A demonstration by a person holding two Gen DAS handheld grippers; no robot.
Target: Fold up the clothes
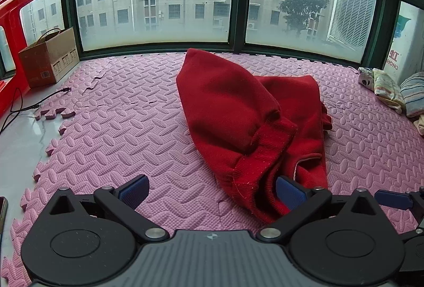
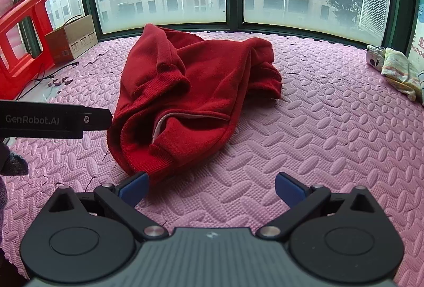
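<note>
Left wrist view. Sweater (image 1: 249,112): red knit, crumpled in a heap mid-mat (image 1: 119,114), unfolded. Left gripper (image 1: 212,187): jaws released, spread wide at the sweater's near hem; its right pad sits against the ribbed hem, likely lined up for a first pinch. Right gripper (image 1: 392,199): only a blue tip shows, right of the sweater. Box (image 1: 50,57): far left of the sweater. Laundry pile (image 1: 392,90): far right of the sweater.

Right wrist view. Right gripper (image 2: 210,187): jaws released, holding nothing, left pad just touching the sweater's (image 2: 196,90) near edge. Shown only here: a pale inner lining at the sweater's opening, and the left gripper's (image 2: 79,120) side-on, branded finger at the sweater's left edge.
</note>
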